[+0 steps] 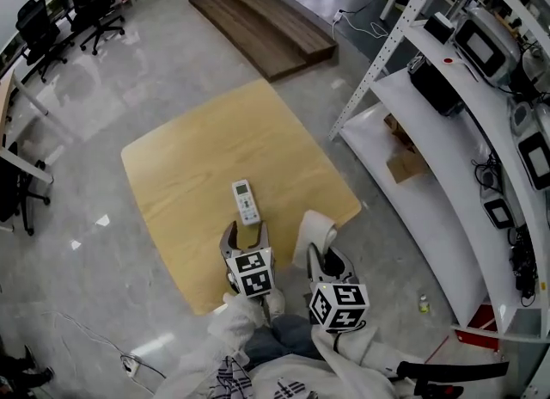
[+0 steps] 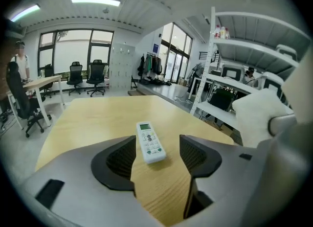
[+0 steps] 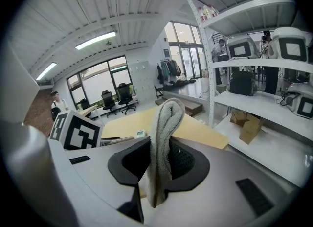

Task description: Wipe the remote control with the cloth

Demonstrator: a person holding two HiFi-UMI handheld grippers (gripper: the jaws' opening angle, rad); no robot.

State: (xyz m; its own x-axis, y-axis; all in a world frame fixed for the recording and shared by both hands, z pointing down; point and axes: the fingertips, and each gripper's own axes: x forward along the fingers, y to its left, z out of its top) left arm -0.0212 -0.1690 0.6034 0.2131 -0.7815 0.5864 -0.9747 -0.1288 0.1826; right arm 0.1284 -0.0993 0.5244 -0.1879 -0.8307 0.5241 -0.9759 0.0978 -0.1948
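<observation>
One wooden tabletop (image 1: 198,165) carries the remote control (image 1: 246,201), which lies towards the edge nearest the person. White shelves (image 1: 447,174) stand well off to the right of the remote control, clear of the tabletop. Both grippers hang at the remote control's near end. The left gripper (image 1: 247,236) has its jaws spread wide, one to each side of that near end. Neither pad presses on the remote control, and it seems to lie at the tips rather than deep between them. The right gripper (image 1: 325,255), just to the right of the remote control, is clamped on a pale folded cloth (image 1: 315,232). The cloth stands up out of the jaws, apart from the remote control. The remote control itself is white and lies flat, buttons up.
</observation>
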